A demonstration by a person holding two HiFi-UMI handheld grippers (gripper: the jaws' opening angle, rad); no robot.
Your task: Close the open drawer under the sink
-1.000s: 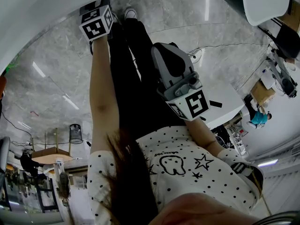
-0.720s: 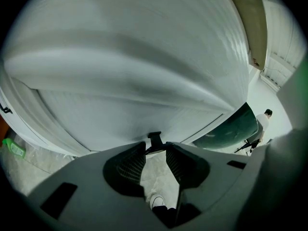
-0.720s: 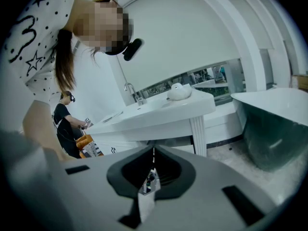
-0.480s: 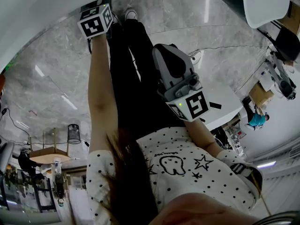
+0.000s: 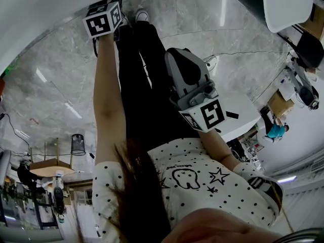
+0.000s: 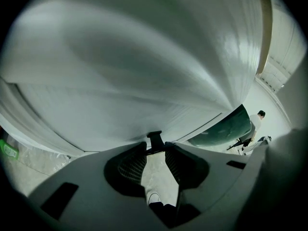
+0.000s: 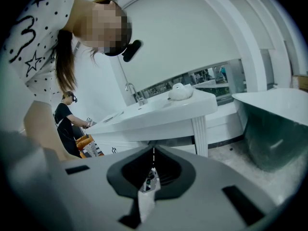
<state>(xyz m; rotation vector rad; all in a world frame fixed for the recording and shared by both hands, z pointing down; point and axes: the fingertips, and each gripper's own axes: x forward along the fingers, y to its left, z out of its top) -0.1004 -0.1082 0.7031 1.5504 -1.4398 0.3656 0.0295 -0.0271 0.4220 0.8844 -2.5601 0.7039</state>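
A: What is held nearest the body?
B: The right gripper (image 7: 154, 157) is kept close to the dotted shirt (image 5: 238, 191). Its jaws are pressed together with nothing between them.
A: And further out?
B: The left gripper (image 6: 155, 148) is stretched out at arm's length. Its jaws are parted and have just been closing a little. A small dark pull (image 6: 154, 138) is seen between their tips, not pinched.
A: Is that the drawer's handle?
B: It is taken to be one, though the wide lens bends everything, so it can't be told for certain. Right behind it the drawer front (image 6: 144, 71) fills the view, a white glossy panel just beyond the jaw tips.
A: How is it expected to handle?
B: It is judged stiff and fairly heavy, likely carried on runners, so a steady push is called for rather than a hard grip. The gloss is judged slippery for the pads. The pull can be pinched for guidance, or the panel can be pressed squarely beside it so that the drawer isn't skewed.
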